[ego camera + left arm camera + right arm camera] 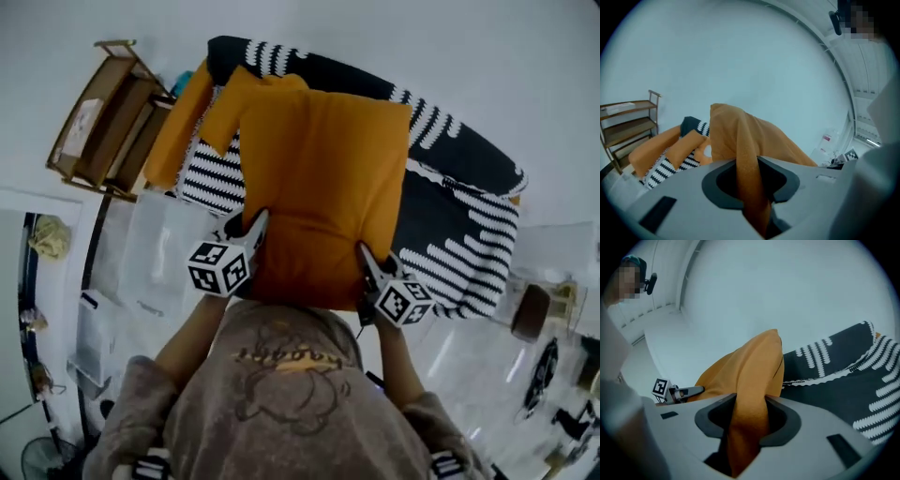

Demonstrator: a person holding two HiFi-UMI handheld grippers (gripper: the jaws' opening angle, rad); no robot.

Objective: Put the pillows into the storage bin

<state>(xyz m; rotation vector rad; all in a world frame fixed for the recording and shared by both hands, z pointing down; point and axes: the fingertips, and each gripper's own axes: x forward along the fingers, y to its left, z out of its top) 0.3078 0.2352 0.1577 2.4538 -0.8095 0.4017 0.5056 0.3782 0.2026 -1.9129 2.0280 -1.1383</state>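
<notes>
Beyond a sweatshirt (281, 403) with unreadable print, the left gripper (255, 223) and right gripper (366, 253) both clamp one orange pillow (323, 178).

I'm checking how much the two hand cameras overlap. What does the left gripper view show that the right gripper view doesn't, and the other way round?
Only the left gripper view shows a wooden shelf at the left edge and a heap of orange and striped pillows beside it. Only the right gripper view shows the black-and-white striped cover spread across the right. Both show the orange pillow, its fabric clamped between that view's own jaws, against a pale wall.
</notes>
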